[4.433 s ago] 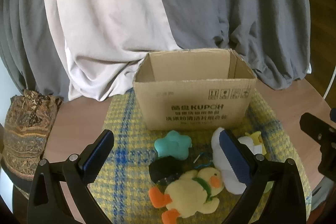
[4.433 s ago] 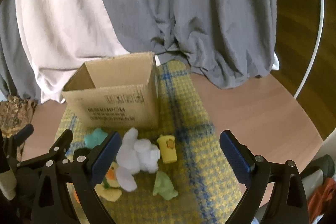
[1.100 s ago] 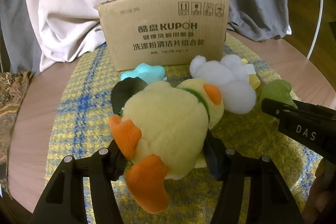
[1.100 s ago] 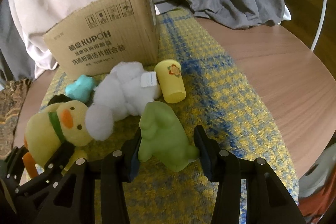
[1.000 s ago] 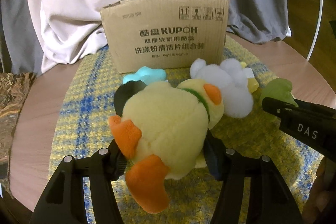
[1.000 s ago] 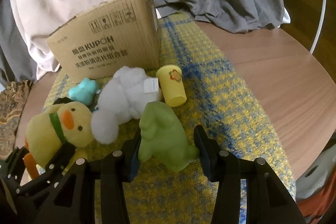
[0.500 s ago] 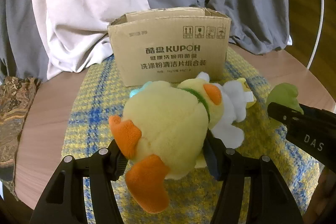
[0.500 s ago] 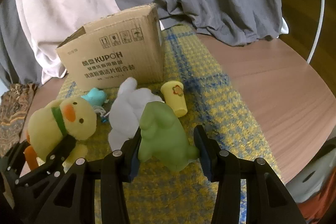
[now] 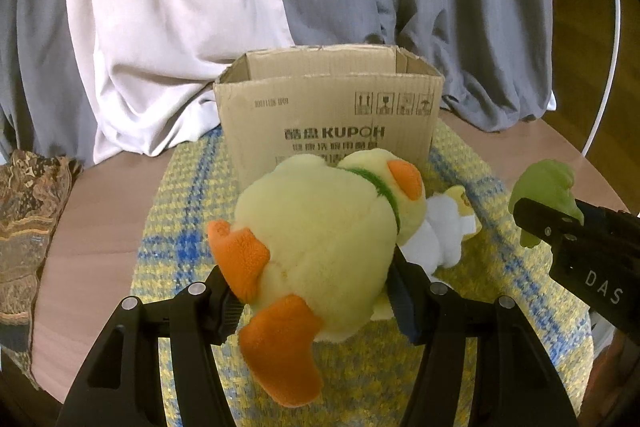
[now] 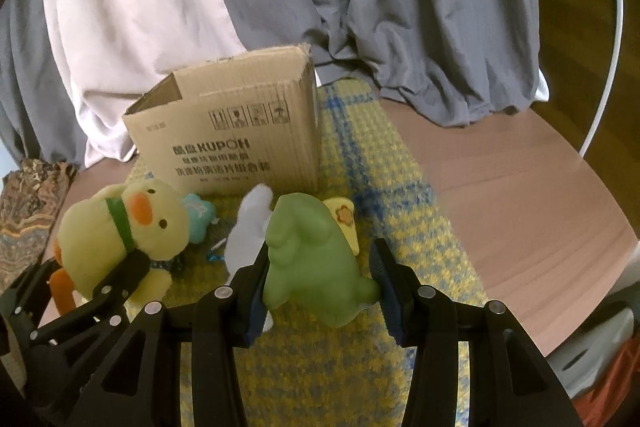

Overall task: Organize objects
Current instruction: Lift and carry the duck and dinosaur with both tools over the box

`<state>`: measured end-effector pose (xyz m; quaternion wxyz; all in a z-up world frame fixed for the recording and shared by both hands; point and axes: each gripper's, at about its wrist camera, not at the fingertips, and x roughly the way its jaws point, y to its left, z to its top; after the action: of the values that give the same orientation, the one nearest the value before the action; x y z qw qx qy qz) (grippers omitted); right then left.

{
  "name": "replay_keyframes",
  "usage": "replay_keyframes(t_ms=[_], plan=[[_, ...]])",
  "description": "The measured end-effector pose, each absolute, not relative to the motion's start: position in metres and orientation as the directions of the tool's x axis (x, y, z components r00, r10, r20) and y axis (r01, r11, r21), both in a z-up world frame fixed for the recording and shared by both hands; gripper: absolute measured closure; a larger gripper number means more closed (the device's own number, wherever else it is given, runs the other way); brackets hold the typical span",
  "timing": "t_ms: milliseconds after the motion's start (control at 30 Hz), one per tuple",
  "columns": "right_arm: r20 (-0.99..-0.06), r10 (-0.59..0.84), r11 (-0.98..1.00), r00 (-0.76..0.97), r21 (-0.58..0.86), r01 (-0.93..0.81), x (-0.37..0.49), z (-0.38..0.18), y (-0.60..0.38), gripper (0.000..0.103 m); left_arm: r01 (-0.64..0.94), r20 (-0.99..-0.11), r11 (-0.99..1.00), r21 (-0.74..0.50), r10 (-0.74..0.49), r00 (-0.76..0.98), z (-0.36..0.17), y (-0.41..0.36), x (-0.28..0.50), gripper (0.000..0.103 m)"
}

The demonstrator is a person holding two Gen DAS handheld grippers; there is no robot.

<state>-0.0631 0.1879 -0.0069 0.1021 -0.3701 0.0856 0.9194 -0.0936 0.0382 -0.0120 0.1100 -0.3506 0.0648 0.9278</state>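
L gripper (image 9: 312,291) is clamped on the yellow duck plush (image 9: 320,247), pads squeezing its body from both sides, head twd the cardboard box (image 9: 328,115), orange feet hanging twd the cam. R gripper (image 10: 320,275) is pinching the green dino toy (image 10: 308,251) btwn its blue pads. Both toys look to be up off the plaid mat (image 9: 188,195), short of the box, which stands open-topped at the far end of the mat on the round wooden table (image 10: 520,195). Step in hand, as I read it: carry both to the box and drop in. To do it well: get each toy above the front rim before moving fwd, since the duck's feet dangle low and could catch the wall and shove the box; go one at a time or keep the grippers apart, bc the opening looks tight for both tools; release only once the toy is over the inside. Plush squashes, so grip may slip if it's swung fast. Left on the mat: white plush (image 10: 248,231), yellow cup (image 10: 344,219), teal star toy (image 10: 198,215), all near the box front. Hard to tell: box inside mostly hidden from both cams, can't say if anything's in it; white plush and cup partly blocked by held toys; small blue bit by the white plush unclear; R pad contact on the dino's far side barely visible.
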Motion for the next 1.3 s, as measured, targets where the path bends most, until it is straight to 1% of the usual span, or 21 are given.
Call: replay_keyframes(t_ms=[600,1033,1300], plan=[[-0.643,0.147,-0.970,-0.752,0.055,-0.237,-0.084,0.035,0.187,0.056,-0.243,-0.608,-0.970,0.024,0.179,-0.773,0.026,0.040,-0.117,0.043],[-0.610,0.131,-0.976,-0.781,0.057,-0.208,-0.109,0.068,0.183,0.056,-0.226,-0.568,-0.974,0.028,0.170,-0.805,0.060,0.037,-0.142,0.042],[-0.591,0.125,-0.984,-0.797,0.031,-0.177,-0.130,0.085,0.178,0.056,-0.222,-0.562,-0.975,0.018,0.174,-0.808,0.077,0.036,-0.165,0.042]])
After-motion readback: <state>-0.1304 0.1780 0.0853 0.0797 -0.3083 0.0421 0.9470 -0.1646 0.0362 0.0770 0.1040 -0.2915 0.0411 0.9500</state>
